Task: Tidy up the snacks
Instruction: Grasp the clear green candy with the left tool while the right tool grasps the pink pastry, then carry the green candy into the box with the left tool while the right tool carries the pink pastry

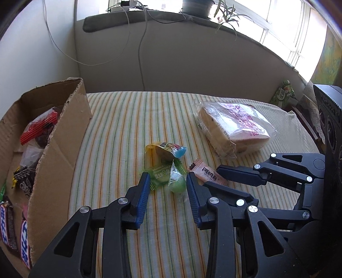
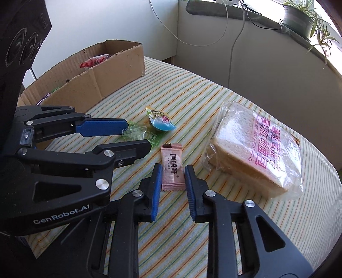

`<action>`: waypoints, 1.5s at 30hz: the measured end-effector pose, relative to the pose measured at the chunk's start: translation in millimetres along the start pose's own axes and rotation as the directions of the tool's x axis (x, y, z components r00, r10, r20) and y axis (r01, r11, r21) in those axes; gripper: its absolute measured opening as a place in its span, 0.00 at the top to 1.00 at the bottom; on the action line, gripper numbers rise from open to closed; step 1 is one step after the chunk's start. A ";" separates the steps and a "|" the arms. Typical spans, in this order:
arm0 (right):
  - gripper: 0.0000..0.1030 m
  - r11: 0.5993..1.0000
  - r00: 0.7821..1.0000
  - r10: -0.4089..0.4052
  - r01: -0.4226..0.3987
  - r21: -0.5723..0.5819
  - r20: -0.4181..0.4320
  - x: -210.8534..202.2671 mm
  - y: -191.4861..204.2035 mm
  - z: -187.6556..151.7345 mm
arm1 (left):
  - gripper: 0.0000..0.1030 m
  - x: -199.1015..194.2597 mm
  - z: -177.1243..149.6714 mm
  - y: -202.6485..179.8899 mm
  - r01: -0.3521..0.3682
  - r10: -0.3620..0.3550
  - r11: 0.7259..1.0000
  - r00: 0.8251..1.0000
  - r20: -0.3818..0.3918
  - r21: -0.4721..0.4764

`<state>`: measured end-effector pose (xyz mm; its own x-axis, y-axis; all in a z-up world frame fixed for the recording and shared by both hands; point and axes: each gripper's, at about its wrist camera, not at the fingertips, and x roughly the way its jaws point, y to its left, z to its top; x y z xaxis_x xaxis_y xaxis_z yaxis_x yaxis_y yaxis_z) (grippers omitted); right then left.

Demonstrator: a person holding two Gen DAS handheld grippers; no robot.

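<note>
On the striped cloth (image 1: 119, 128) the loose snacks lie in a small cluster near the middle, with a cardboard box (image 1: 62, 136) standing at the left edge.

Left gripper (image 1: 167, 177): its jaws stand apart around two green-wrapped candies (image 1: 176, 181), one blue pad on either side. Whether either pad touches a wrapper cannot be told for certain; a visible gap remains on the right. Nothing is lifted.

Right gripper (image 2: 172, 170): its jaws are clenched on the pink wrapped wafer (image 2: 172, 169) — the blue pads meet both long edges of the packet near its lower end, and the packet lies flat on the cloth.

Just beyond the green candies sits a jelly cup (image 1: 165, 149) with a yellow and blue lid, tilted on its side. A bagged loaf of sliced bread (image 2: 256, 149) lies to the right, well apart from the cluster, its clear wrapper printed in pink.

Inside the box: a red-wrapped packet (image 1: 39, 126) at the far end, a dark wrapped sweet (image 1: 23, 177) in the middle, and chocolate bars (image 1: 8, 226) nearest the camera.

A potted plant (image 2: 299, 17) stands on the window ledge — cables hang down the wall below it.
</note>
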<state>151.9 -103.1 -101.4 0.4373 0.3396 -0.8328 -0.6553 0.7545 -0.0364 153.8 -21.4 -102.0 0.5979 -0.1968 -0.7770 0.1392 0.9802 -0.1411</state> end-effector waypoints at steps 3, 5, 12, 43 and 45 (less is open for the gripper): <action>0.78 1.000 1.000 0.006 -0.006 0.001 0.000 -2.8 -3.3 -3.1 | 0.73 1.5 -0.1 -2.8 0.000 0.000 1.000 1.000 -0.001 0.013; 0.78 1.000 1.000 -0.001 0.001 0.000 -0.002 -5.2 -5.1 -5.6 | 0.77 1.7 -3.5 -6.5 0.002 -0.002 1.000 1.000 -0.005 0.027; 0.78 0.999 1.000 -0.010 0.010 0.041 -0.005 -13.7 -20.8 -17.8 | 0.85 7.6 -4.7 -13.1 -0.012 0.012 0.998 1.000 -0.004 0.054; 0.79 0.999 0.991 0.019 -0.024 0.039 0.130 -69.6 21.0 20.3 | 0.87 -102.4 -26.4 36.1 -0.026 0.030 0.999 0.984 0.173 -0.028; 0.79 0.999 0.990 0.023 -0.028 0.031 0.140 -70.0 27.1 28.4 | 0.87 -107.4 -26.8 44.7 -0.042 0.049 0.998 0.982 0.183 -0.042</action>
<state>121.1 -90.4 -28.4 0.5037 0.4325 -0.7478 -0.6481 0.7616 0.0039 74.6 44.2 -41.3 0.7383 -0.1492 -0.6578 0.0807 0.9878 -0.1334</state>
